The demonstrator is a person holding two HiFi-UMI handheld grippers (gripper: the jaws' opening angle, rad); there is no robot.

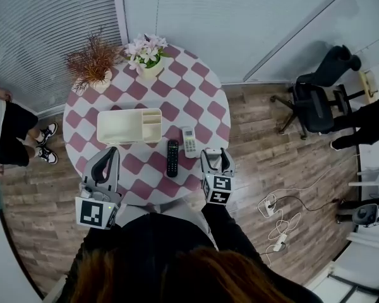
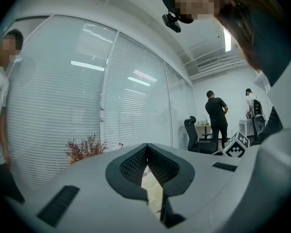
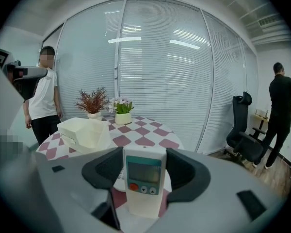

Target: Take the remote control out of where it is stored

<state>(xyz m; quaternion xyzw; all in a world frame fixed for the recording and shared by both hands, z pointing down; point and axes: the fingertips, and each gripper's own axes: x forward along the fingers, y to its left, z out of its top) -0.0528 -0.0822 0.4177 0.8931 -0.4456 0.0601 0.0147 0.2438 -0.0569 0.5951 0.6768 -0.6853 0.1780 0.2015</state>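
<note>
The white remote (image 1: pixel 189 142), with a small display and a red button, lies face up on the checkered table (image 1: pixel 202 100). The black remote (image 1: pixel 172 158) lies just left of it. Both are outside the white storage box (image 1: pixel 129 112), which looks empty. My right gripper (image 1: pixel 215 155) is open just behind the white remote. In the right gripper view the white remote (image 3: pixel 144 178) fills the gap between the pads (image 3: pixel 103 171) of the right gripper (image 3: pixel 144 165). My left gripper (image 1: pixel 107 158) is shut and empty at the table's near edge. Past the left gripper's (image 2: pixel 146 152) touching pads shows a slice of the box (image 2: pixel 153 188).
A dried red plant (image 1: pixel 91 65) and a pot of pink flowers (image 1: pixel 146 54) stand at the table's far side. A person (image 1: pixel 6 131) stands to the left. A black office chair (image 1: pixel 316 103) and floor cables (image 1: pixel 278 219) are on the right.
</note>
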